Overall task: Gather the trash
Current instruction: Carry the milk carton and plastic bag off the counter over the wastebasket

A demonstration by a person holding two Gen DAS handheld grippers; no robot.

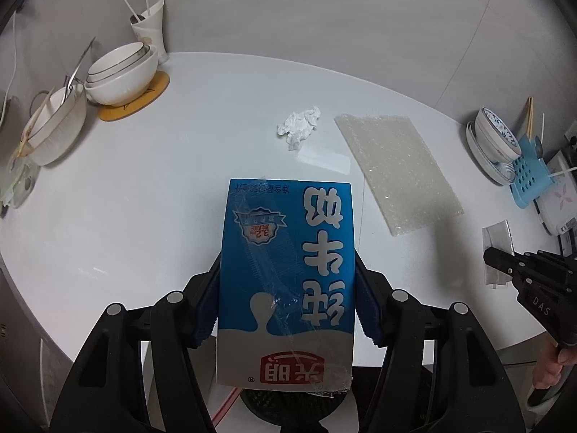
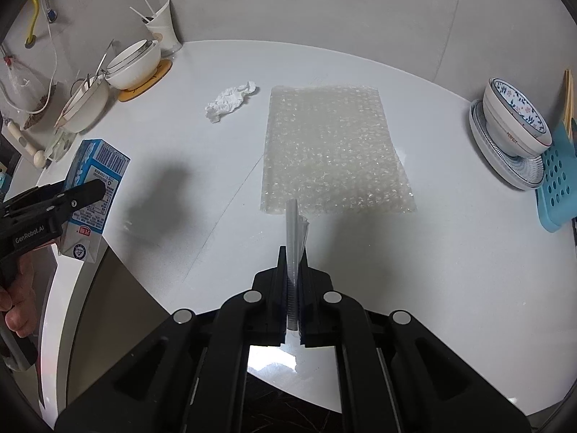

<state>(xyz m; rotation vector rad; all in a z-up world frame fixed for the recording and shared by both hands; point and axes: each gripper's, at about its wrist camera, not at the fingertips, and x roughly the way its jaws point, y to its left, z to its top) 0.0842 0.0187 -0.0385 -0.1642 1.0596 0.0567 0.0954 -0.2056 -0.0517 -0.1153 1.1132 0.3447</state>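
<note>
My left gripper [image 1: 288,270] is shut on a blue and white milk carton [image 1: 288,252] and holds it above the table's near edge; the carton also shows in the right wrist view [image 2: 94,195]. My right gripper [image 2: 294,256] is shut on a clear plastic wrapper [image 2: 295,231], held upright above the table; the wrapper shows in the left wrist view [image 1: 497,252]. A crumpled white tissue [image 1: 299,126] [image 2: 230,100] and a sheet of bubble wrap [image 1: 396,169] [image 2: 331,151] lie on the white table [image 1: 144,198]. A small clear strip [image 1: 324,157] lies beside the tissue.
Stacked white bowls [image 1: 122,72] on a yellow coaster, a bowl with utensils [image 1: 54,126] and a paper cup with sticks [image 1: 151,25] stand at the back left. A patterned bowl on plates [image 2: 512,126] and a blue rack [image 2: 559,184] stand at the right.
</note>
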